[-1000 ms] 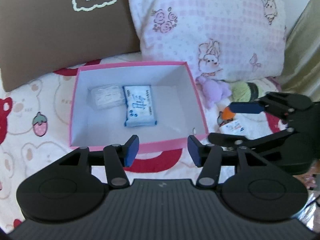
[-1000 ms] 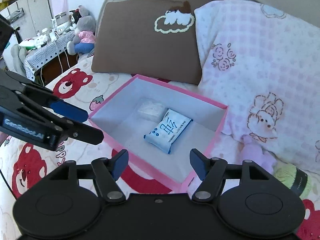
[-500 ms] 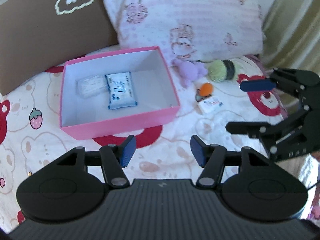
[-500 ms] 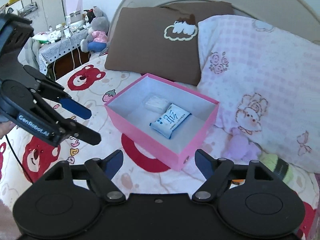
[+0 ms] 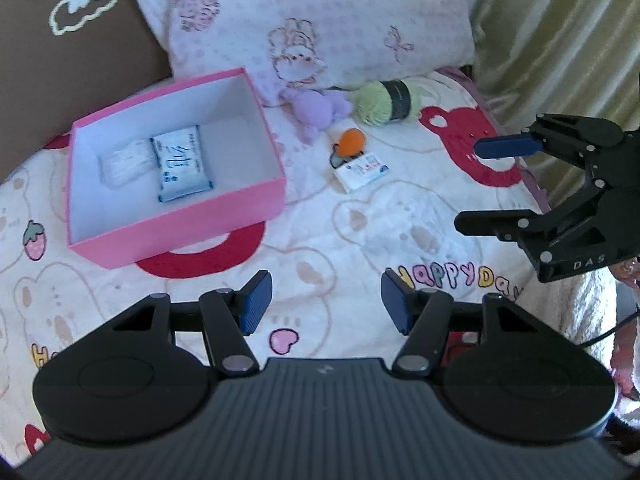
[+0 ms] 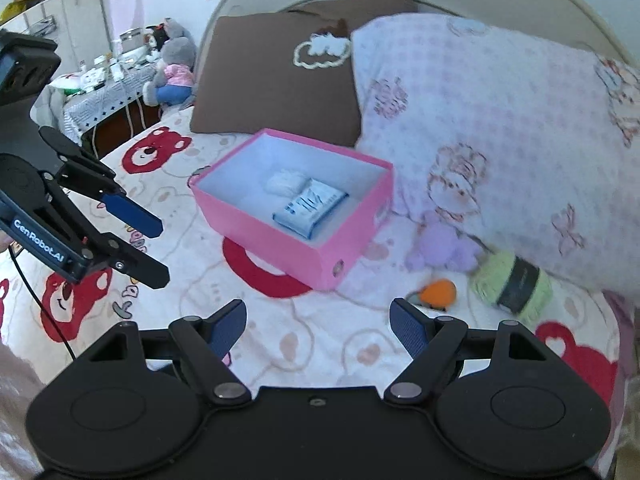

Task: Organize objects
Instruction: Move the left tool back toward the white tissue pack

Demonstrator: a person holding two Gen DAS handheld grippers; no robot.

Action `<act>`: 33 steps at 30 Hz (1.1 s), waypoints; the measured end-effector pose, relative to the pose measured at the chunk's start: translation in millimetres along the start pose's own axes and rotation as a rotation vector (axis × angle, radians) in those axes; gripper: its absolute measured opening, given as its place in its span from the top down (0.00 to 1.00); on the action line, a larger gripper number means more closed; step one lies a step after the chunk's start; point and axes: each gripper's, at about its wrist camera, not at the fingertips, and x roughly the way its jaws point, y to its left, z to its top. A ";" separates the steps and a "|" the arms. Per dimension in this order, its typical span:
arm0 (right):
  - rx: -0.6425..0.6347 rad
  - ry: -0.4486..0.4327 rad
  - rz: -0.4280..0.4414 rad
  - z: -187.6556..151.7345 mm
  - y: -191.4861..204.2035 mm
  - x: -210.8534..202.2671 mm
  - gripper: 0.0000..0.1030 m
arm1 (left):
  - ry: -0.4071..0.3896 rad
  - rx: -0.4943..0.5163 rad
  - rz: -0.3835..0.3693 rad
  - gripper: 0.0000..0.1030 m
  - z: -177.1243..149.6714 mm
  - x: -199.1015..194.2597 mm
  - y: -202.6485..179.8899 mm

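Yarn ball (image 6: 512, 285), lying on the bed just right of the pink box (image 6: 304, 248) beside the purple plush (image 6: 440, 245), is best approached squarely by the right tongs (image 6: 318, 326), which are parted and empty, as are the left tongs (image 5: 326, 306).

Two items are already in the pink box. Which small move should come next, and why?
Probably move the right tongs toward the small orange toy, just ahead of them. Both tongs are open and empty, and the orange toy lies on the bedsheet outside the pink cardboard box, beside the green yarn ball.
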 end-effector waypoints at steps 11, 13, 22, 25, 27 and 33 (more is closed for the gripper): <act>0.055 -0.037 -0.003 -42.9 -30.6 14.7 0.20 | 0.017 0.051 -0.009 0.42 0.3 41.6 -20.7; 0.048 -0.044 -0.025 -51.3 -34.2 22.7 0.19 | 0.029 0.051 -0.022 0.42 1.1 51.5 -23.3; -0.078 -0.018 -0.188 -82.8 -38.2 82.5 0.14 | 0.011 0.018 -0.062 0.42 6.6 113.3 -33.3; -0.050 -0.034 -0.172 -82.5 -48.2 94.4 0.14 | -0.008 -0.024 -0.096 0.42 10.4 131.0 -28.2; -0.030 -0.049 -0.163 -82.2 -55.6 100.8 0.14 | -0.021 -0.039 -0.129 0.43 11.0 141.1 -24.1; 0.002 -0.103 -0.166 -90.8 -69.6 114.7 0.14 | -0.083 -0.072 -0.157 0.43 18.2 163.6 -17.5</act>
